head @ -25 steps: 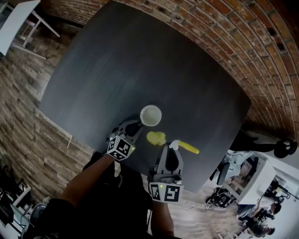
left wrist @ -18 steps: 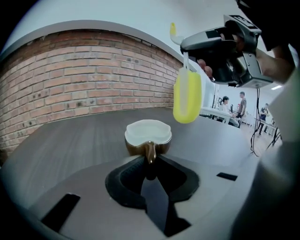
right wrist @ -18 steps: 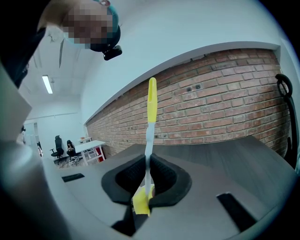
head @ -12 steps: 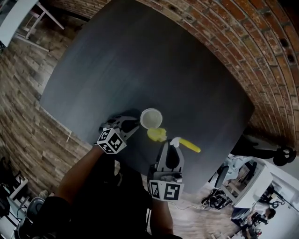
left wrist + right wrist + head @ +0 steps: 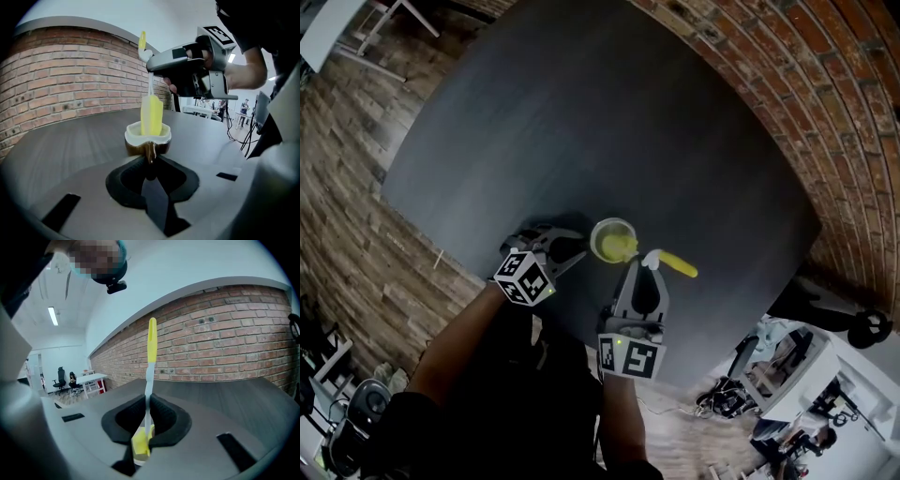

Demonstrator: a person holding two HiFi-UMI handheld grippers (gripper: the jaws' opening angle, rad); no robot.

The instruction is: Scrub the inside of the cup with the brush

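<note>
A white cup (image 5: 612,241) with a brown outside (image 5: 147,137) stands near the front edge of the dark table (image 5: 609,122). My left gripper (image 5: 577,247) is shut on its small handle (image 5: 149,153) from the left. My right gripper (image 5: 645,278) is shut on the thin white neck of the brush (image 5: 148,394). The yellow brush head (image 5: 151,115) reaches down into the cup. The yellow handle end (image 5: 680,267) sticks out to the right. In the right gripper view the cup's inside is mostly hidden behind the jaws.
A brick wall (image 5: 787,84) borders the table's far right side. Stone-patterned floor (image 5: 356,216) lies to the left. White desks, cables and chairs (image 5: 787,366) stand at the lower right, beyond the table's corner.
The brush head has moved from the table beside the cup up and into the cup. My left gripper has closed in on the cup's handle.
</note>
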